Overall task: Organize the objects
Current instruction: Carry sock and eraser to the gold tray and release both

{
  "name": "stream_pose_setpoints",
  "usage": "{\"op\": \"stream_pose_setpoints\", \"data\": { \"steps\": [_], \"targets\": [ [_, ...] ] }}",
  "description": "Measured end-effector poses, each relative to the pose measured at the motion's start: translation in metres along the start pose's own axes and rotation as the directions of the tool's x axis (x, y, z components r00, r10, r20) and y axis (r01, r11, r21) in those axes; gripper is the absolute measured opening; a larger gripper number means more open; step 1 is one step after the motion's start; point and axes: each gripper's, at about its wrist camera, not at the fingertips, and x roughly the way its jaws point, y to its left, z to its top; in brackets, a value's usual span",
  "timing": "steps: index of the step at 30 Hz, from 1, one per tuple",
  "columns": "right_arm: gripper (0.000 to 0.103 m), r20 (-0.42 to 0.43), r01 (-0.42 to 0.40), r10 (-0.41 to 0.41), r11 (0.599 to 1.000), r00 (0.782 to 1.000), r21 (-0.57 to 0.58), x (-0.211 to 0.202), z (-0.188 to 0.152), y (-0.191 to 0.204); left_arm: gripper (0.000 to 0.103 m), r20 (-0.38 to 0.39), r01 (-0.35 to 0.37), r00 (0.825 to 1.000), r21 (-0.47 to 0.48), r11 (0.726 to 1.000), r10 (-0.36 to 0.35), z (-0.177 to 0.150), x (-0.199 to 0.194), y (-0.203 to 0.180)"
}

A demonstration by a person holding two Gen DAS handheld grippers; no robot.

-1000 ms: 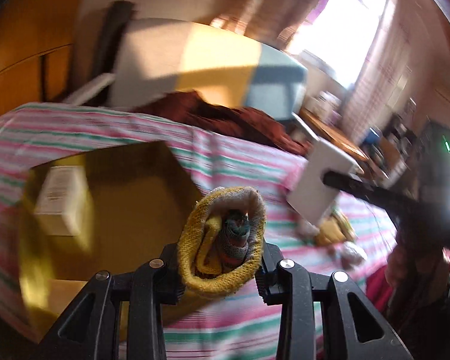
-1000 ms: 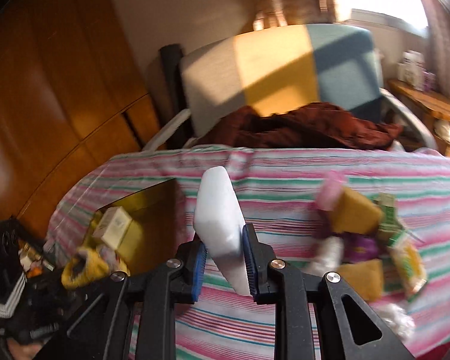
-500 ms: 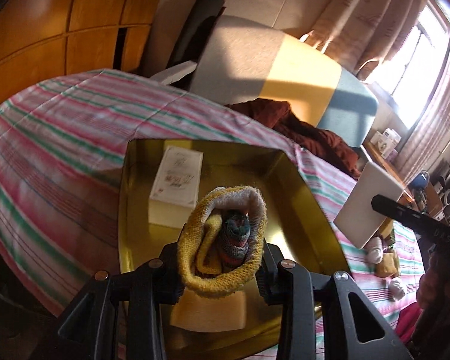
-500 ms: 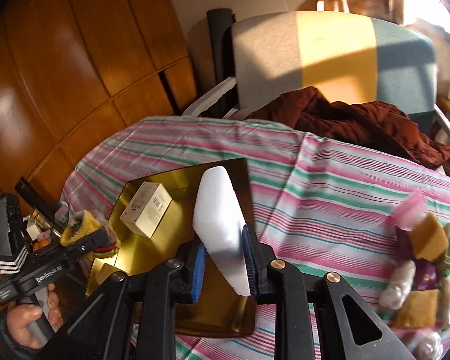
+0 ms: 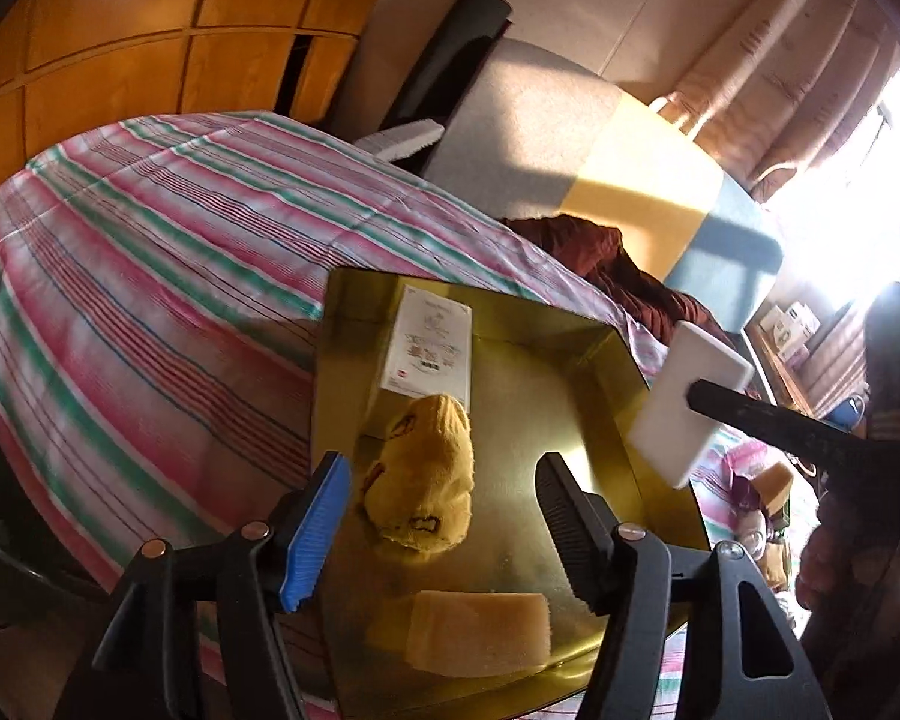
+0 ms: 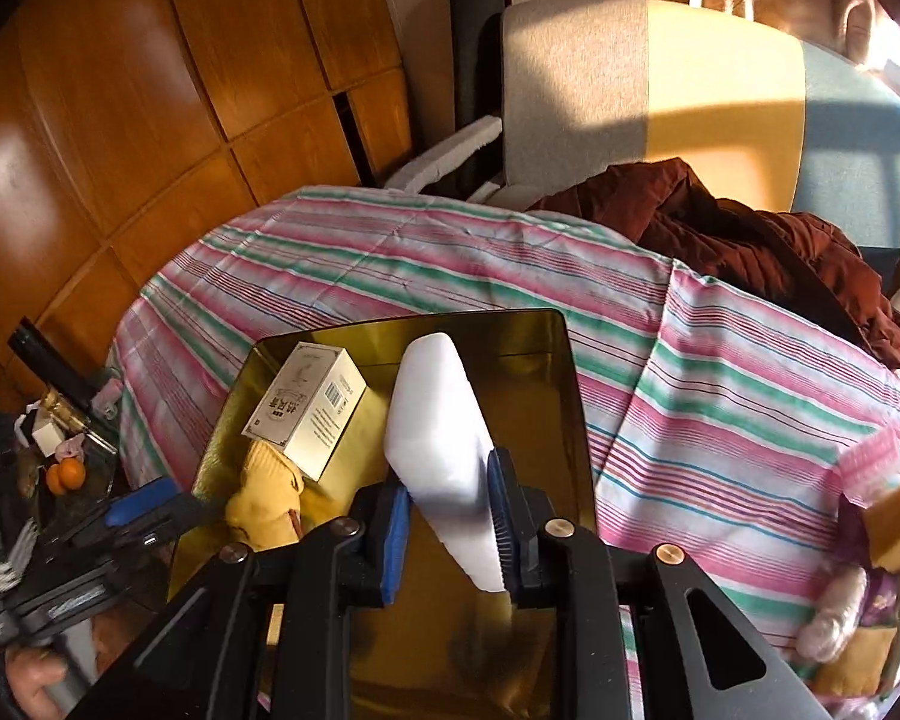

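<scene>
A gold tray lies on the striped tablecloth. In it are a white carton, a tan sponge block and a yellow sock bundle. My left gripper hovers over the sock. Its jaws are opening, and the sock lies loose between them, untouched by the pads. My right gripper holds a white foam block above the tray's right half. Its jaws are just starting to open, with the pads still on the block.
Several small items, tan sponges and pink packets among them, are piled on the cloth to the right. A chair with a dark red garment stands behind the table. A low side table with oranges stands at the left.
Both grippers moved over the gold tray. The left gripper opened and let the yellow sock drop into the tray. The right gripper still carries the white block.
</scene>
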Motion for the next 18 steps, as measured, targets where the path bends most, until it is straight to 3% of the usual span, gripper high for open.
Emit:
{"op": "stream_pose_setpoints", "data": {
  "steps": [1, 3, 4, 5, 9, 15, 18],
  "targets": [
    [0.027, -0.007, -0.018, 0.018, 1.000, 1.000, 0.003, 0.005, 0.004, 0.003, 0.065, 0.002, -0.006, 1.000, -0.001, 1.000, 0.006, 0.000, -0.001, 0.000],
    [0.041, -0.013, -0.047, 0.047, 0.999, 0.999, 0.020, 0.011, 0.011, 0.009, 0.065, 0.005, -0.025, 1.000, 0.008, 1.000, 0.025, -0.002, -0.006, 0.002],
    [0.062, -0.006, -0.056, 0.056, 0.998, 0.998, 0.040, 0.013, 0.015, 0.011, 0.065, 0.011, -0.039, 0.999, 0.015, 0.999, 0.039, -0.003, -0.008, 0.002],
    [0.075, 0.004, -0.070, 0.070, 0.996, 0.998, 0.054, 0.012, 0.016, 0.012, 0.065, 0.019, -0.055, 0.998, 0.023, 0.998, 0.055, -0.005, -0.011, 0.002],
    [0.078, 0.024, -0.101, 0.099, 0.993, 0.995, 0.069, 0.007, 0.014, 0.019, 0.065, 0.031, -0.095, 0.995, 0.043, 0.995, 0.093, -0.011, -0.017, 0.003],
    [0.080, 0.027, -0.038, 0.038, 0.999, 0.999, 0.020, -0.005, -0.011, 0.023, 0.065, 0.061, -0.124, 0.991, 0.059, 0.991, 0.120, -0.014, -0.024, -0.007],
    [0.086, 0.052, 0.005, -0.005, 1.000, 0.999, -0.016, -0.016, -0.026, 0.025, 0.065, 0.074, -0.148, 0.987, 0.093, 0.985, 0.142, -0.016, -0.026, -0.017]
  ]
}}
